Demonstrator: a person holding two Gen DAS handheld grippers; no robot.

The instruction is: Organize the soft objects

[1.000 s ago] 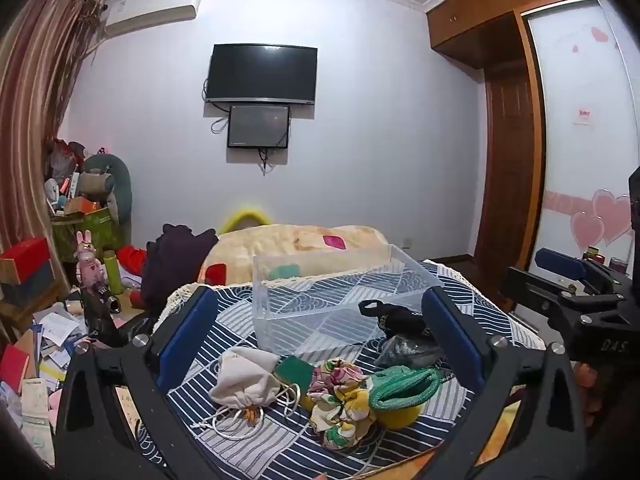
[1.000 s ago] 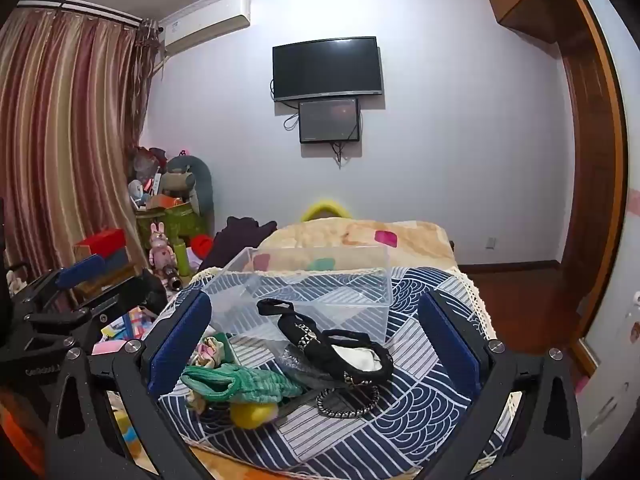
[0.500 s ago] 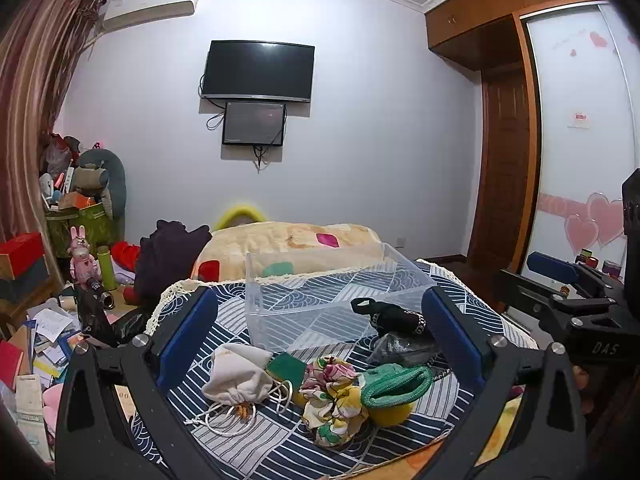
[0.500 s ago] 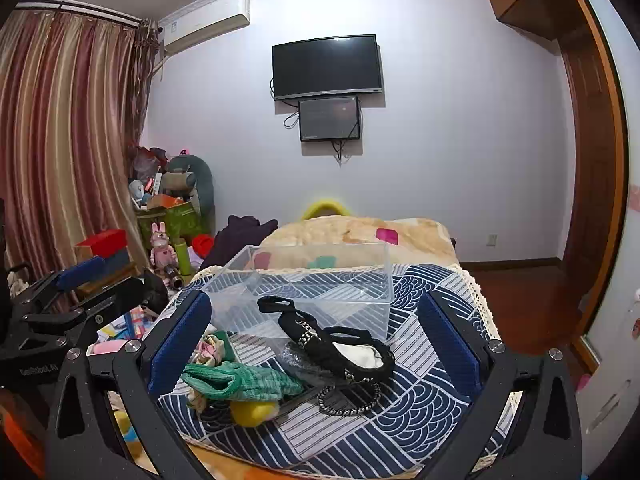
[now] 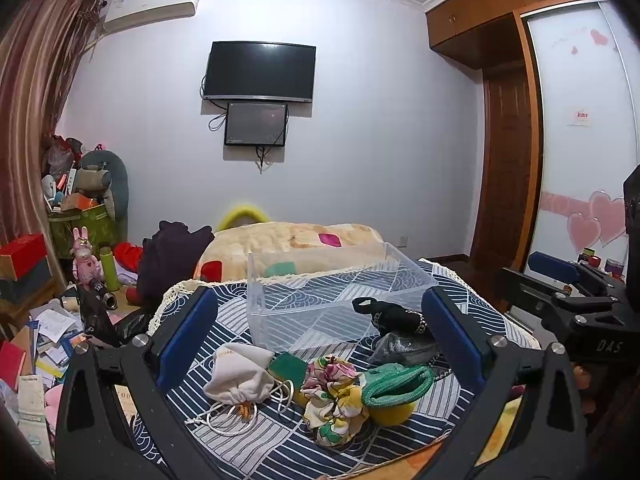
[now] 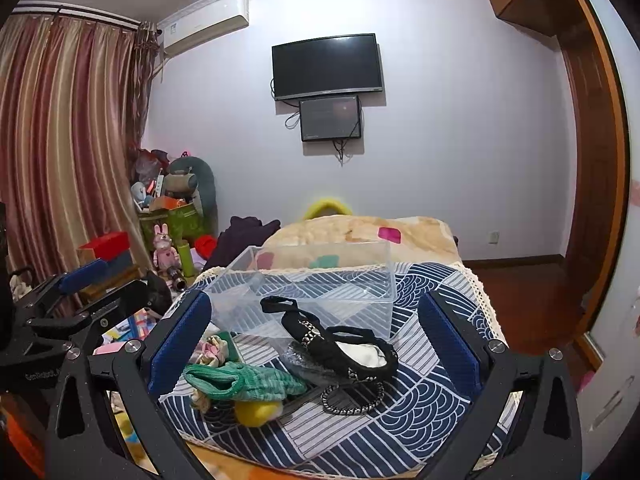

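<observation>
Soft objects lie on a blue-and-white patterned cloth [image 5: 280, 436] in front of an empty clear plastic bin [image 5: 332, 292]: a white drawstring pouch [image 5: 238, 374], a floral scrunchie [image 5: 332, 396], a green knit pouch [image 5: 394, 384] over a yellow ball [image 5: 394, 414], a black strappy item [image 5: 394, 318]. My left gripper [image 5: 320, 344] is open and empty above them. My right gripper [image 6: 320, 344] is open and empty, over the black strappy item [image 6: 340, 344], the green pouch [image 6: 244, 380] and the bin [image 6: 312, 288].
A bed with a beige blanket [image 5: 288, 242] lies behind the table. Cluttered boxes, toys and papers [image 5: 48, 320] fill the floor at left. A wardrobe with a sliding door [image 5: 580, 160] stands at right. The table's front edge [image 6: 320, 468] is close below.
Both grippers have drifted slightly; the left view has tilted up a little. Nothing was taken hold of or moved on the table.
</observation>
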